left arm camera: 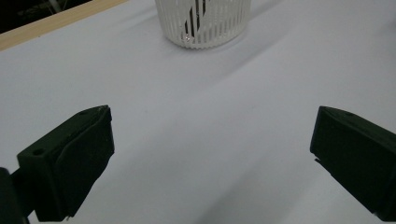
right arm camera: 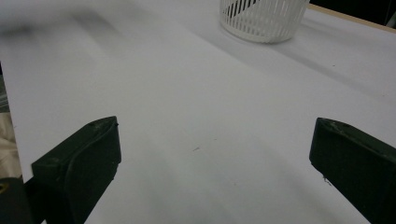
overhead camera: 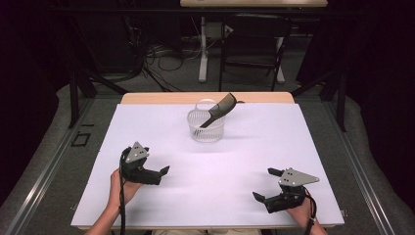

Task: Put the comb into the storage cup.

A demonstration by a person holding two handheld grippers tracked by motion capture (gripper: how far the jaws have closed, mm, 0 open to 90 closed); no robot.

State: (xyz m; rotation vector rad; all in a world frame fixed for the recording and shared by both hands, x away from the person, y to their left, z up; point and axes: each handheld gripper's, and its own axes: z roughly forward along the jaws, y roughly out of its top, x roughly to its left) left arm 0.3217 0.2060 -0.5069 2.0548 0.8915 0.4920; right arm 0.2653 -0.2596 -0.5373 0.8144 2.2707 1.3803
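**Both grippers spread wide and empty, comb propped in the basket**

A white sheet (overhead camera: 210,161) covers the table (overhead camera: 205,97), whose wooden edge shows along the far side. Toward the far middle stands a white slatted basket (overhead camera: 206,125); a dark comb (overhead camera: 219,110) leans in it, its upper end jutting over the rim to the right. At the near left, the left gripper (overhead camera: 161,174) rests in the person's hand, jaws spread far apart, nothing between them, touching no object. At the near right, the right gripper (overhead camera: 267,184) is likewise spread wide and empty. In the left gripper view the basket's top is cut off by the frame, and only dark streaks of the comb show through the slats. In the right gripper view the far left of the sheet is blurred
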